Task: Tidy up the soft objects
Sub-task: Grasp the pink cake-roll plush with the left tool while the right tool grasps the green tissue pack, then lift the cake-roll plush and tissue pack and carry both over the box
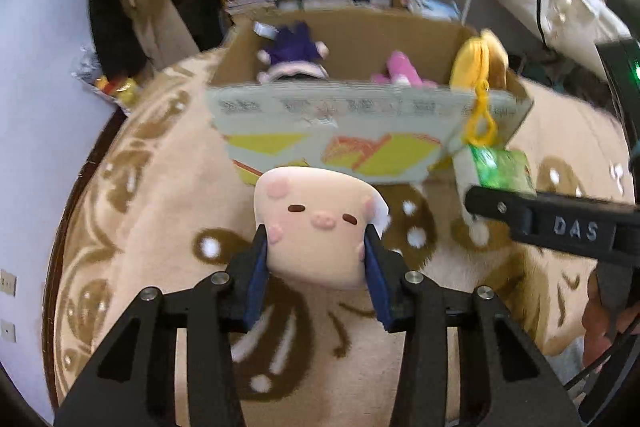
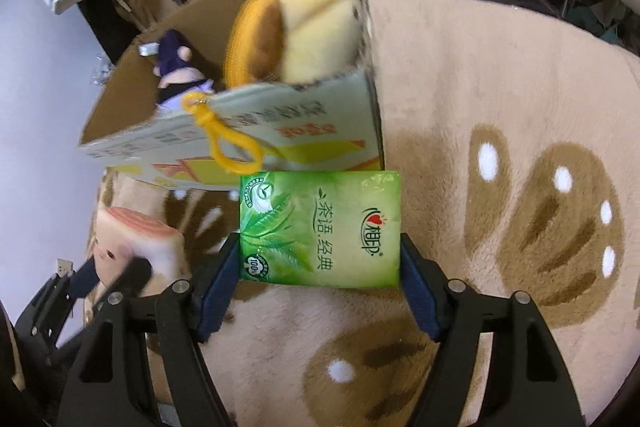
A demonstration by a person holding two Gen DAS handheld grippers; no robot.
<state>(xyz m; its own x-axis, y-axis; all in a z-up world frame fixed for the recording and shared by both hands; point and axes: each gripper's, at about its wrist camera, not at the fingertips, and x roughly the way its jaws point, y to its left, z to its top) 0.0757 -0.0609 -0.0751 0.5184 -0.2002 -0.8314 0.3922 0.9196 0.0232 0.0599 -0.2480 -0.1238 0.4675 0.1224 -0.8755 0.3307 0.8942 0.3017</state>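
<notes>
Step in hand: both pickups look done, the carry to the box is on.

Left side first. The left gripper (image 1: 316, 251) is clenched on a pig plush (image 1: 316, 223), pads dug into its two sides so the soft body bulges betw. them. The plush is off the rug (image 1: 160, 187), held just short of the box (image 1: 340, 131) front wall. Grip sits on the lower half of the toy; top half w/ the face sticks out fwd.

Middle: the box stands on the rug, open top. Inside are a purple doll (image 1: 294, 57) at left, a pink toy (image 1: 400, 69) further right, and a yellow plush (image 1: 482, 61) in the right corner, leaning on the rim w/ its yellow clip (image 1: 482, 115) hanging over the front wall outside.

Right side. The right gripper (image 2: 320, 267) is grasping a green tissue pack (image 2: 320, 231) by its two short edges, jaws wide since the pack is wide. The pack is up off the rug, its top edge nearly touching the box's near right corner, right under the clip.

Next move, as I judge it: both grippers need more height to clear the front wall, then fwd over the opening, then release. The left has free room betw. doll and pink toy. The right must steer around the yellow plush and clip or it may snag; a drop left of that plush looks safest. Squeezed plush will spring back on release, so let go low inside.
</notes>
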